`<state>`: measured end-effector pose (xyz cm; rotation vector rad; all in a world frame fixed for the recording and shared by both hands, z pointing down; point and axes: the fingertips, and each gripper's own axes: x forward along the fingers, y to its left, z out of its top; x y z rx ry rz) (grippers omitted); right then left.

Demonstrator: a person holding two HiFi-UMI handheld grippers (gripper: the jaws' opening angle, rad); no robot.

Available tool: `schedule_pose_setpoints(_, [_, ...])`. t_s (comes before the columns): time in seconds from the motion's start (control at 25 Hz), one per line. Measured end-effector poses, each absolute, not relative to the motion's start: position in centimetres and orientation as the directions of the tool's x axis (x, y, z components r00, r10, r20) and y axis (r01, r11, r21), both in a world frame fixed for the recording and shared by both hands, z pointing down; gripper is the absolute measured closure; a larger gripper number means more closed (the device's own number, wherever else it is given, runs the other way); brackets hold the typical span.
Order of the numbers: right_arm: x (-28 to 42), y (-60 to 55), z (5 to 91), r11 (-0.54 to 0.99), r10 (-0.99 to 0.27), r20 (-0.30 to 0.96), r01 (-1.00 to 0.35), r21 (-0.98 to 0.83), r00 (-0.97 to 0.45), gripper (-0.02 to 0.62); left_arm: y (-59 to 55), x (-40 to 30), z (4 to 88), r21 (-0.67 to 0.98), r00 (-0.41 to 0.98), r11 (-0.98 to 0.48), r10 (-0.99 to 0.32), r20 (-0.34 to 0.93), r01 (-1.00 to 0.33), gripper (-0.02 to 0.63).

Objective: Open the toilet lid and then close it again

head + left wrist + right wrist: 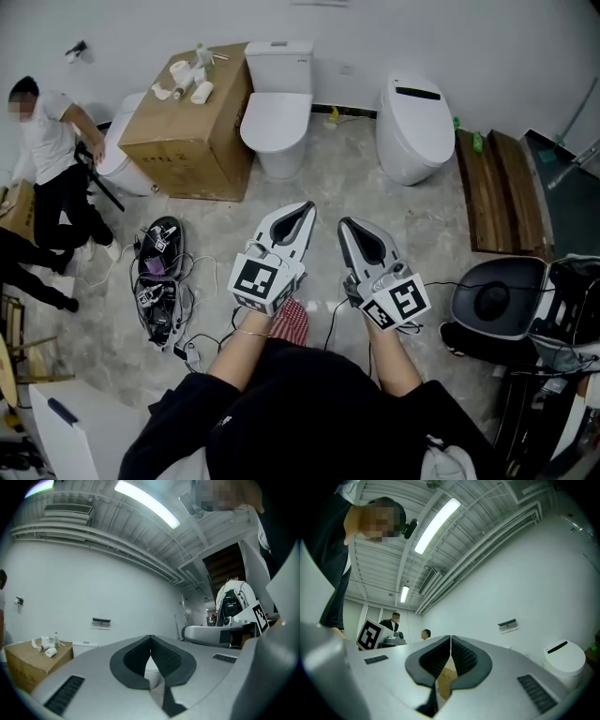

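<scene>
both forearms reach forward from the body, bare below dark sleeves, side by side and level. the left forearm (239, 352) has a thin bracelet at the wrist, and the right forearm (394, 361) runs almost parallel to it. each hand is mostly hidden under its gripper's marker cube. the left gripper (305, 208) and the right gripper (345, 225) sit near each other without touching, noses angled slightly toward one another and pointing out over the floor.

ahead of the left gripper and off to its left stands a big cardboard box (187, 127). just right of the box, straight ahead of the left gripper and well apart from it, is the toilet (277, 103), white with a square tank against the wall and its lid down. ahead of the right gripper and a little to its right is a second toilet (412, 127), rounded, also shut. further right lie wooden planks (502, 187) on the floor.

in the left gripper view the left gripper (150, 639) has its jaws together at the tips with nothing between them, and the toilet shows pale through the gap behind the tips. in the right gripper view the right gripper (450, 639) is likewise closed and empty.

to the left of the left gripper a tangle of cables (159, 277) lies on the floor. on top of the box are some paper rolls (180, 75) and a small bottle (202, 54).
</scene>
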<state>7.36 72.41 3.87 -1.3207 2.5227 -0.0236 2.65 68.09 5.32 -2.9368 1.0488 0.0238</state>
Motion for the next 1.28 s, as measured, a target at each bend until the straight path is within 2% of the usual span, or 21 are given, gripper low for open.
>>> schedule_pose_setpoints(0.48, [5.8,63.7,5.5,0.57,-0.819,-0.216,-0.801,-0.185,-0.532,0.575,59.7,0.9,7.1,0.0,0.767,-0.767,-0.641,0.016,-0.641,0.598])
schedule_pose_setpoints(1.04, [4.0,54.4,5.6,0.566,-0.82,-0.232,-0.801,-0.193,-0.524,0.575,50.4,-1.0,7.6,0.008,0.783,-0.783,-0.622,-0.003,-0.622,0.598])
schedule_pose_setpoints(1.28, [3.6,51.0,5.6,0.554,-0.83,-0.186,-0.814,-0.172,-0.526,0.575,46.6,-1.8,7.4,0.001,0.796,-0.796,-0.605,-0.008,-0.605,0.598])
